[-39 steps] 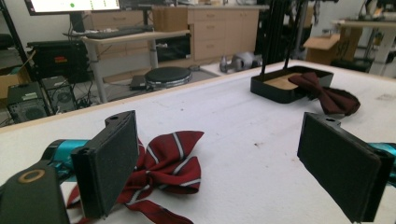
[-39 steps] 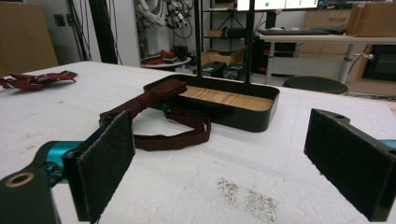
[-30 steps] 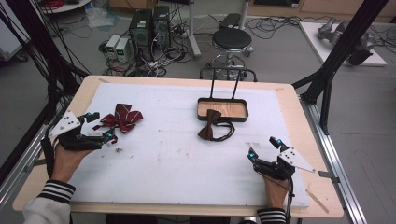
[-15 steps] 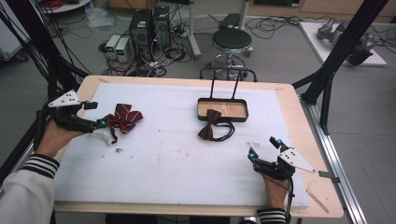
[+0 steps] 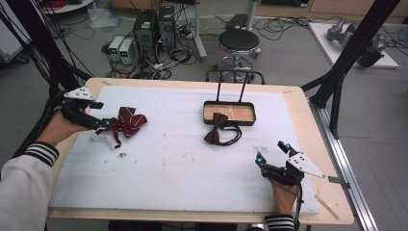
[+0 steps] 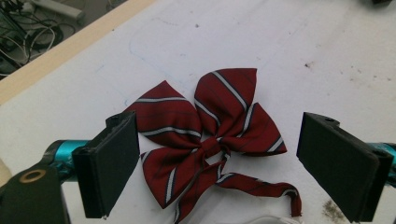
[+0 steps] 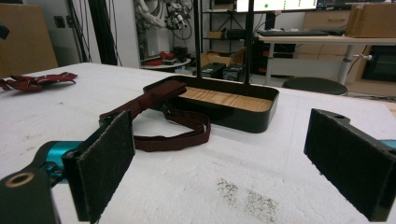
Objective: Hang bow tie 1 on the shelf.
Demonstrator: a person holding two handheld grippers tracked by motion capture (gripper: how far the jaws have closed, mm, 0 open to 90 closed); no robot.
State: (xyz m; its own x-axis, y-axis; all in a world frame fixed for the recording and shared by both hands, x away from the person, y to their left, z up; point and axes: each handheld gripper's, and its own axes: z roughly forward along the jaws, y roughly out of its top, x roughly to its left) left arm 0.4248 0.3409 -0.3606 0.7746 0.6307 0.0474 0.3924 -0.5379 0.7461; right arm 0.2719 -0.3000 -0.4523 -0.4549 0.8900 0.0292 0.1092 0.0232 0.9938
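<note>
The left gripper (image 5: 103,122) is at about 9 o'clock on the white worktop (image 5: 168,168). Its fingers (image 6: 109,163) are wide open and hold nothing. The red striped bow tie (image 6: 205,135) lies flat between them, not touching them. The bow tie's strap end sits near a small white thing (image 5: 107,140).

The right gripper (image 5: 272,155) is at about 5 o'clock, well apart from the bow tie. Its fingers (image 7: 100,163) are wide open too, with nothing in them.

A dark brown bow tie (image 5: 217,134) hangs half out of a black tray (image 5: 230,120) with a wooden bottom, at about 12 o'clock.
</note>
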